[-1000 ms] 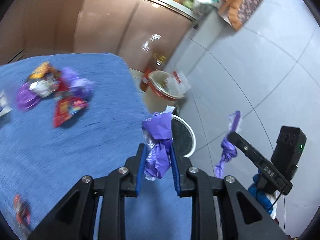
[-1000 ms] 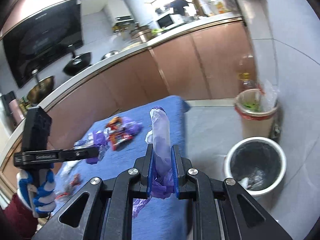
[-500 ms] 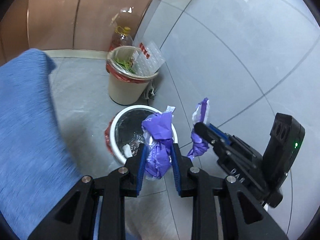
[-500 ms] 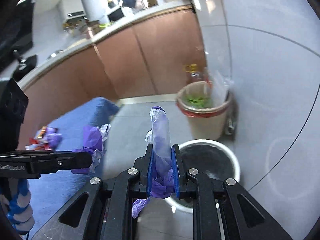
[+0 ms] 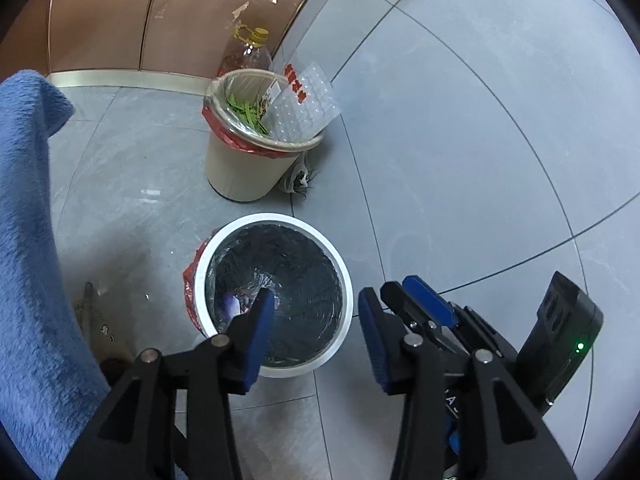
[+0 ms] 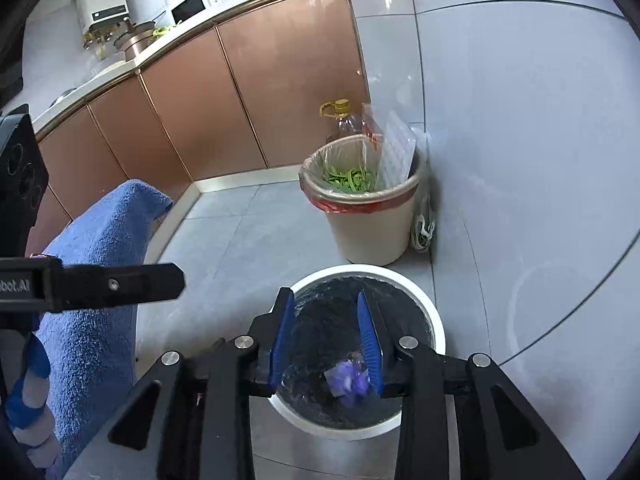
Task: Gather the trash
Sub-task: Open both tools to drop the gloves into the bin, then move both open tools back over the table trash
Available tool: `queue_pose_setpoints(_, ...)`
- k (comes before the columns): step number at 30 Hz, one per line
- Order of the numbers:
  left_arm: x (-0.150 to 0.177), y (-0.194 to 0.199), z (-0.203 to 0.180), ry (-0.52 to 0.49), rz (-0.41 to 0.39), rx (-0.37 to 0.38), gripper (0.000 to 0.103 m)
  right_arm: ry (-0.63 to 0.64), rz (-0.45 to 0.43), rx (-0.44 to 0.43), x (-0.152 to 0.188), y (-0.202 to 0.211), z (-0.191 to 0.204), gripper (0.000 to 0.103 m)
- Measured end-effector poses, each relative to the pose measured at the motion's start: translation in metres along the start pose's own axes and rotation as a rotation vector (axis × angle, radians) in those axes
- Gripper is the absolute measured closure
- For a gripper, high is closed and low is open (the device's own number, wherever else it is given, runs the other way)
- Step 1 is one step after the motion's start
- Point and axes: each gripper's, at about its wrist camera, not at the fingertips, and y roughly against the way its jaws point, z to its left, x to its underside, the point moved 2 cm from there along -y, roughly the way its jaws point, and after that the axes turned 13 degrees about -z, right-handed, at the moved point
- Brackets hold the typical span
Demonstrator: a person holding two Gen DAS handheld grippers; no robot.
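A white trash bin point(image 5: 224, 240) with a black liner stands on the floor; it also shows in the right wrist view point(image 6: 432, 312). Purple wrappers point(image 6: 348, 376) lie at its bottom, seen as a purple patch in the left wrist view point(image 5: 232, 305). My left gripper point(image 5: 316, 320) is open and empty above the bin's rim. My right gripper point(image 6: 326, 328) is open and empty directly over the bin. The right gripper's fingers point(image 5: 424, 300) show at the right of the left wrist view.
A beige bin point(image 5: 240, 172) with a red liner, green scraps and a clear plastic tray stands behind, next to an oil bottle point(image 5: 248, 52). The blue cloth-covered table point(image 5: 24, 240) is on the left. Brown cabinets point(image 6: 240, 92) line the back.
Both grippers opened and let go of their purple wrappers, which dropped into the white bin. Both grippers moved closer over the bin.
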Motion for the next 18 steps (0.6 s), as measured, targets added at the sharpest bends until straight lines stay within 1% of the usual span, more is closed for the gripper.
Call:
queue_pose_setpoints(5, 0.007, 0.029, -0.002, -0.025, -0.054, -0.032, 0.061, -0.020, -0.028, -0.025, -0.002, 0.021, 0.011, 0.070)
queue_pose_setpoints(10, 0.011, 0.075, -0.005, -0.045, -0.117, -0.051, 0.061, -0.015, -0.083, -0.074, -0.013, 0.056, 0.036, 0.068)
queue_pose_setpoints(13, 0.014, 0.106, -0.004, -0.048, -0.157, -0.061, 0.061, -0.004, -0.118, -0.108, -0.022, 0.079, 0.055, 0.064)
queue_pose_setpoints(18, 0.023, 0.162, 0.003, -0.050, -0.224, -0.092, 0.060, 0.018, -0.165, -0.168, -0.031, 0.115, 0.089, 0.063)
